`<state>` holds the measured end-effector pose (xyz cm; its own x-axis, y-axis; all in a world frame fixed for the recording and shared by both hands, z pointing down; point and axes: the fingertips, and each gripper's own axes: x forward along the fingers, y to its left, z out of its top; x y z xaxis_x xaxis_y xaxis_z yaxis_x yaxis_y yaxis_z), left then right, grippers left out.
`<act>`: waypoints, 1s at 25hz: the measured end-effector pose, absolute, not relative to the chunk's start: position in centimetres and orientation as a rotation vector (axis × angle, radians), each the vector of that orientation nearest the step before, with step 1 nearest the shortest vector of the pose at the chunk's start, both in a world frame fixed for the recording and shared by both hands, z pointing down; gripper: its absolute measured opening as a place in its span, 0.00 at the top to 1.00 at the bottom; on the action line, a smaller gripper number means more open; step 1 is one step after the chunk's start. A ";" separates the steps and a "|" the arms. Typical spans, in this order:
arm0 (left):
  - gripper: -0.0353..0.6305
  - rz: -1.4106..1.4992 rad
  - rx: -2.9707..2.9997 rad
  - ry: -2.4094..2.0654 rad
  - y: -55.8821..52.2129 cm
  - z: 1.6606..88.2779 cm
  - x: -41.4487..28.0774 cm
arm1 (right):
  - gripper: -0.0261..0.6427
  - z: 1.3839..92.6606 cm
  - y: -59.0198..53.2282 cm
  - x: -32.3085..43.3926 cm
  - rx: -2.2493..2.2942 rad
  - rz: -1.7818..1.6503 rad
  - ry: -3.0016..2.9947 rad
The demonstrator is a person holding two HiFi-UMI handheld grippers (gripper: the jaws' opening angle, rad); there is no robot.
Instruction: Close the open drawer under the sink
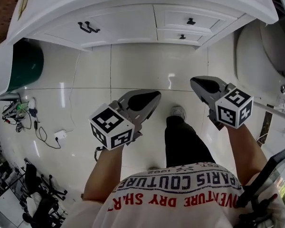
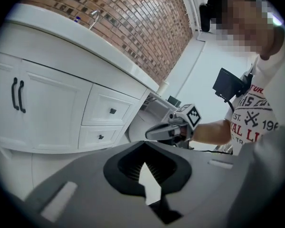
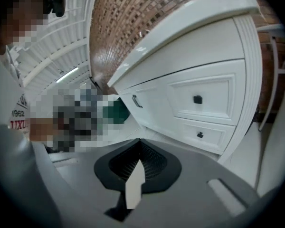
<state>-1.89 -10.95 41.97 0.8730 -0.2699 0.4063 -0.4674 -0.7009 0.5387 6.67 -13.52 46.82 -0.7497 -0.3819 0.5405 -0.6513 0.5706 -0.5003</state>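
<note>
The white vanity cabinet (image 1: 133,13) under the sink fills the top of the head view. Its two small drawers sit at the right, the upper drawer (image 1: 190,21) above the lower drawer (image 1: 182,36), each with a black knob. Both fronts look flush with the cabinet face, as they do on the upper drawer (image 3: 197,99) and lower drawer (image 3: 200,135) in the right gripper view. My left gripper (image 1: 154,96) hangs over the floor tiles, shut and empty. My right gripper (image 1: 195,82) is also shut on nothing, well short of the drawers.
A double door with black handles (image 1: 88,27) lies left of the drawers. A green bin (image 1: 23,65) stands at the left, and a white rounded fixture (image 1: 263,46) at the right. Cables and a power strip (image 1: 59,136) lie on the floor. My shoe (image 1: 178,112) is between the grippers.
</note>
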 end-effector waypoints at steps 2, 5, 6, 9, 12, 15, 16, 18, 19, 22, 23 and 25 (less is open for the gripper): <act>0.97 0.371 2.410 -0.515 -8.8 39.9 -2.2 | 0.95 43.6 -9.3 5.1 0.756 0.959 -2.445; 0.97 0.384 2.471 -0.515 -5.1 36.7 -3.5 | 0.95 39.5 -3.1 2.7 0.644 0.895 -2.443; 0.97 0.378 2.488 -0.524 -3.9 35.5 -4.0 | 0.95 38.0 -1.4 2.0 0.628 0.879 -2.452; 0.97 0.318 2.543 -0.535 0.7 31.2 -5.2 | 0.95 33.3 3.8 0.0 0.622 0.828 -2.497; 0.97 0.325 2.628 -0.525 7.4 26.8 -6.2 | 0.95 28.9 10.4 -2.0 0.611 0.738 -2.514; 0.97 0.356 2.691 -0.493 16.2 23.2 -7.8 | 0.95 24.8 18.3 -3.8 0.629 0.676 -2.528; 0.97 0.356 2.703 -0.484 19.1 22.1 -8.5 | 0.95 23.5 20.9 -4.4 0.645 0.656 -2.535; 0.97 0.346 2.718 -0.478 24.5 20.0 -10.1 | 0.95 21.0 25.9 -5.5 0.682 0.638 -2.551; 0.97 0.339 2.726 -0.479 27.1 18.8 -10.9 | 0.95 19.9 28.3 -6.0 0.700 0.644 -2.560; 0.97 0.314 2.762 -0.462 33.5 14.9 -12.8 | 0.95 16.5 34.3 -7.7 0.752 0.655 -2.584; 0.97 0.313 2.773 -0.455 35.3 13.6 -13.3 | 0.95 15.5 35.9 -8.2 0.764 0.651 -2.590; 0.97 0.318 2.785 -0.442 38.8 11.5 -14.1 | 0.95 13.5 39.0 -9.1 0.775 0.649 -2.594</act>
